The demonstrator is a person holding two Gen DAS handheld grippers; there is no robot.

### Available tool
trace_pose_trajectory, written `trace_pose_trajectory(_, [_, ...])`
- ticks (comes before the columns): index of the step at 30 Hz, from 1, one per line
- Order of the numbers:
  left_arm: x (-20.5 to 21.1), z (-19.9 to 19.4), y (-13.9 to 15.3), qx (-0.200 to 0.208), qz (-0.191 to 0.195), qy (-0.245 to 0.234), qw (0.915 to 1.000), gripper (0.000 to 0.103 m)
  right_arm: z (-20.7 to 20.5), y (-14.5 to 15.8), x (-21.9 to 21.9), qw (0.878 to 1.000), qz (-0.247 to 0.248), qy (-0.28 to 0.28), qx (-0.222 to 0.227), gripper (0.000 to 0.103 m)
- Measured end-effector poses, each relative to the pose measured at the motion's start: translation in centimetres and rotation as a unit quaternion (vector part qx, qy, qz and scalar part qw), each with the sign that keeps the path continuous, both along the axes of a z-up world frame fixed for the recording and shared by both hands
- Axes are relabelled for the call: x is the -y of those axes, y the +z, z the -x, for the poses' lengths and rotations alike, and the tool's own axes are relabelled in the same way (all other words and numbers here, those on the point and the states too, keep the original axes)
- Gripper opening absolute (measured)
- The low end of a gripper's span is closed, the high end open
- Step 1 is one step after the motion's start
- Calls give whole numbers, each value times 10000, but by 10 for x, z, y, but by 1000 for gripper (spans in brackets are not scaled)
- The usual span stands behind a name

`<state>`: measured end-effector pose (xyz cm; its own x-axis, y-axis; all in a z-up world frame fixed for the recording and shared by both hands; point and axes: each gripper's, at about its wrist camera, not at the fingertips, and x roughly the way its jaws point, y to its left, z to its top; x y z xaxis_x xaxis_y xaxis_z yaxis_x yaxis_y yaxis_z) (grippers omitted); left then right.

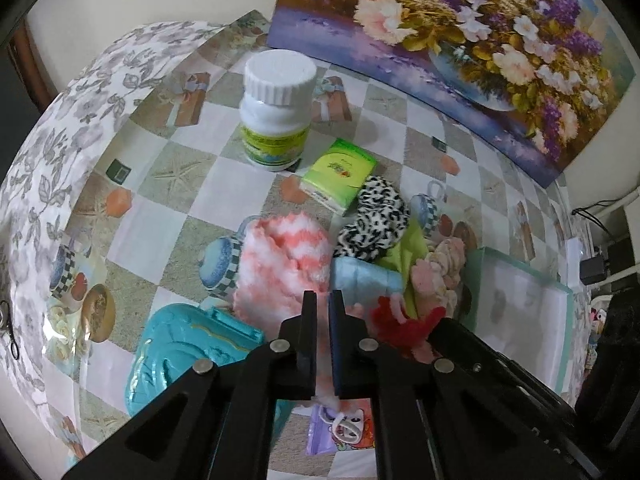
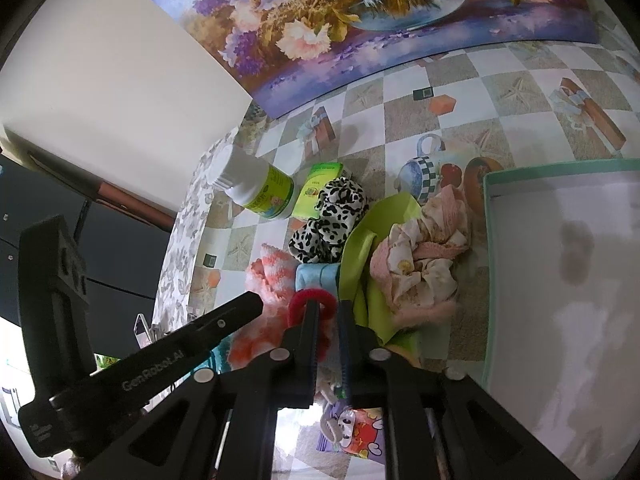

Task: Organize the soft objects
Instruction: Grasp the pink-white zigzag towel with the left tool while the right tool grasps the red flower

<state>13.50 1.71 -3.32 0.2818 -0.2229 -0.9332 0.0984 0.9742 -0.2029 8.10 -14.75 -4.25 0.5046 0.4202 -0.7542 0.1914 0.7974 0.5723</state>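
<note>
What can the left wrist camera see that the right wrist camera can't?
Only the left wrist view shows the turquoise plastic case near its tongs. Only the right wrist view shows the other gripper's black body reaching in beside its own tongs, whose left finger passes through a red fuzzy ring. Both show the white bottle, leopard scrunchie, pink striped fluffy cloth and the empty box.

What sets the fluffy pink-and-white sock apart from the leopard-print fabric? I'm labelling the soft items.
The pink-and-white sock is fuzzy with wavy coral stripes; the leopard-print fabric is smooth with black spots on white. The sock lies nearer the left tool; the fabric lies beside the green tissue pack. Both are soft and crumpled.
</note>
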Motion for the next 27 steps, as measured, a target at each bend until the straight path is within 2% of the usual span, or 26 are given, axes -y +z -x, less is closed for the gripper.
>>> trace_pose_trajectory(1, [0, 0, 0, -26, -51, -35, 10000, 10, 0, 0, 0, 10000, -14, -4, -9, 12])
trace_pose_trajectory(4, [1, 0, 1, -50, -91, -66, 9999, 37, 1, 2, 1, 10000, -43, -5, 4, 12])
trace_pose_trajectory(5, [1, 1, 1, -41, -59, -78, 9999, 39, 1, 4, 1, 10000, -55, -6, 11, 13])
trace_pose_trajectory(8, [4, 1, 2, -19, -112, -112, 9999, 39, 2, 6, 1, 10000, -95, 6, 24, 16])
trace_pose_trajectory(10, [3, 1, 1, -39, -109, -102, 9999, 40, 3, 8, 0, 10000, -69, 25, 20, 32])
trace_pose_trajectory(12, [2, 0, 0, -54, -70, -69, 9999, 40, 3, 9, -1, 10000, -42, 42, 22, 39])
trace_pose_trajectory(22, [-9, -3, 0, -135, 256, 228, 9993, 40, -2, -1, -20, 9992, 31, 388, -131, 39])
trace_pose_trajectory(27, [-7, -3, 0, -127, 198, 154, 9996, 41, -5, -9, -29, 9982, 213, 516, -221, 39])
